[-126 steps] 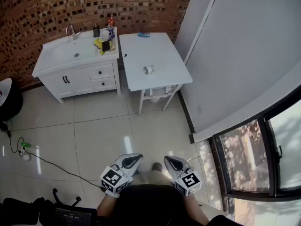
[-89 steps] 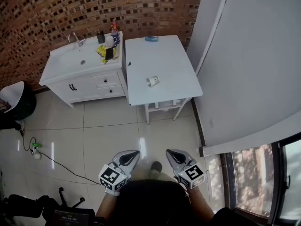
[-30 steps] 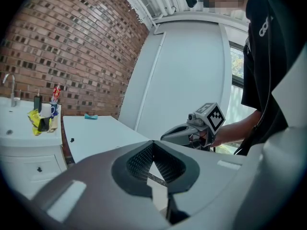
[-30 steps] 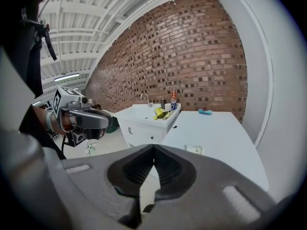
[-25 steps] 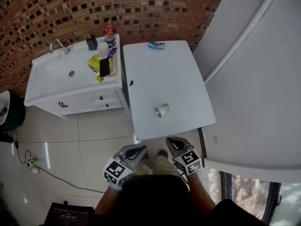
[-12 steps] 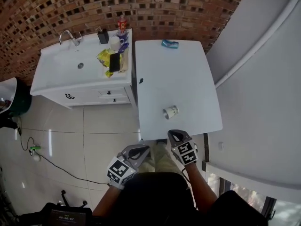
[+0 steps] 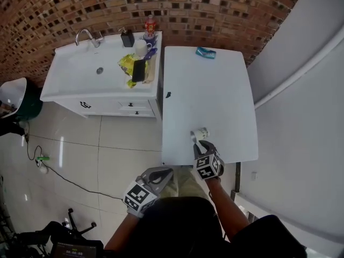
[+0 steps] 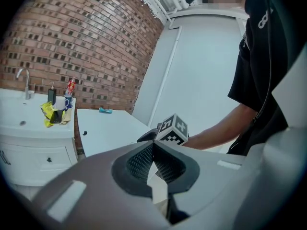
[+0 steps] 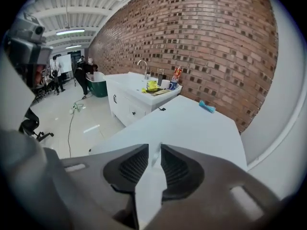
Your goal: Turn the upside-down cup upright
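The right gripper (image 7: 200, 145) reaches over the near edge of the white table (image 7: 209, 90). In the right gripper view its jaws stand a narrow slit apart (image 9: 154, 153). A pale sliver shows in that slit, but what it is cannot be told. In the head view the cup (image 7: 200, 134) sits at 12 o'clock from the jaw tips, right against them. Whether they actually touch it is not clear. The cup appears to lie on its side, on the near part of the tabletop.

At 8 o'clock from the right gripper, the left gripper (image 7: 163, 172) hangs off the table, above the floor and close to the person's body. In the left gripper view its jaws are pressed together at the tips with nothing between them (image 8: 153, 145).

Farther out on the table, a small dark item (image 7: 168, 95) lies by the left edge, at about 11 o'clock from the cup. A blue object (image 7: 206, 52) rests at the far end, at 12 o'clock.

At 10 o'clock stands a white sink cabinet (image 7: 102, 82), just beside the table's left side. It carries a tap (image 7: 86, 35), a red bottle (image 7: 150, 24), a white mug (image 7: 141, 48) and a yellow packet (image 7: 127, 64). A brick wall (image 7: 161, 4) runs behind both. A cable (image 7: 59, 173) trails across the tiled floor at 9 o'clock.
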